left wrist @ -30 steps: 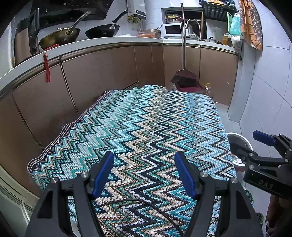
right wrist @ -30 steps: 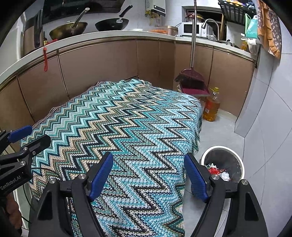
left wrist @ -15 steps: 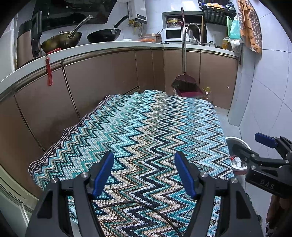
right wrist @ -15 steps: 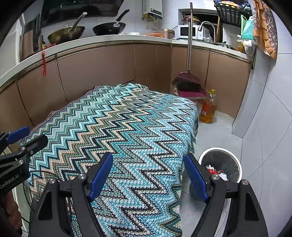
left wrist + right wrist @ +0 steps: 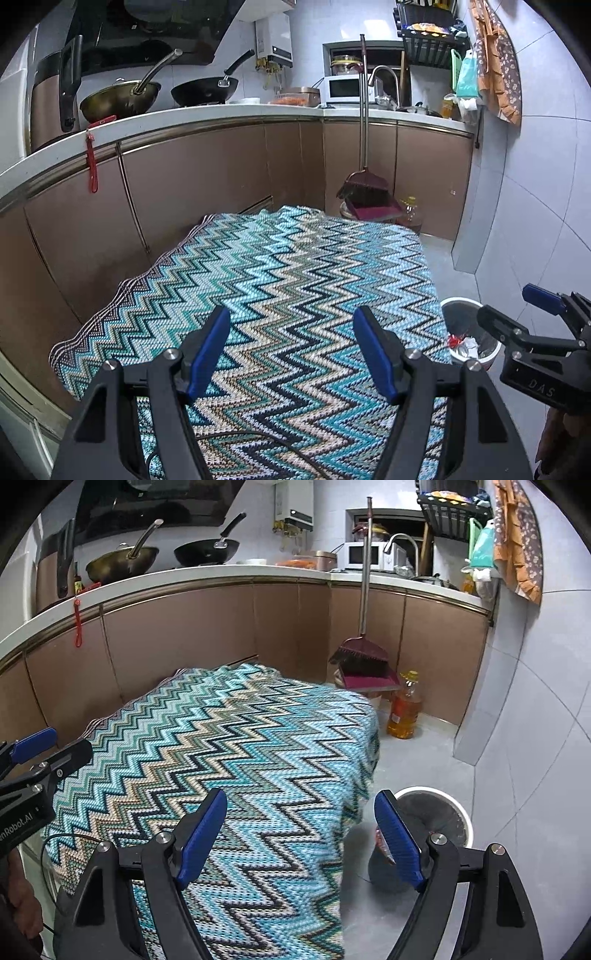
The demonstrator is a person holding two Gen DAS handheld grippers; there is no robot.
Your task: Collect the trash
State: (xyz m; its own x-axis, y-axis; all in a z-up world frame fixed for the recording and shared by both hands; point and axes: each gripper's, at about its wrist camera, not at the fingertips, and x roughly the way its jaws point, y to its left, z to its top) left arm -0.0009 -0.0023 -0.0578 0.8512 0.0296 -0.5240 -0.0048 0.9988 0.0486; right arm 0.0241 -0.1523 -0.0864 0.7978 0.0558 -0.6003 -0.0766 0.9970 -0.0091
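A white-rimmed trash bin stands on the floor to the right of the table and holds red and white wrappers; it also shows in the right wrist view. My left gripper is open and empty above the table's near end. My right gripper is open and empty, over the table's right edge next to the bin; it shows in the left wrist view. The table's zigzag cloth carries no trash that I can see.
Brown kitchen cabinets curve round the left and back. A broom and dustpan and an oil bottle stand on the floor behind the table. A black cable lies on the near cloth. A tiled wall is on the right.
Both grippers have drawn back and lifted a little, so the table and bin sit lower in view. Both stay open and empty.
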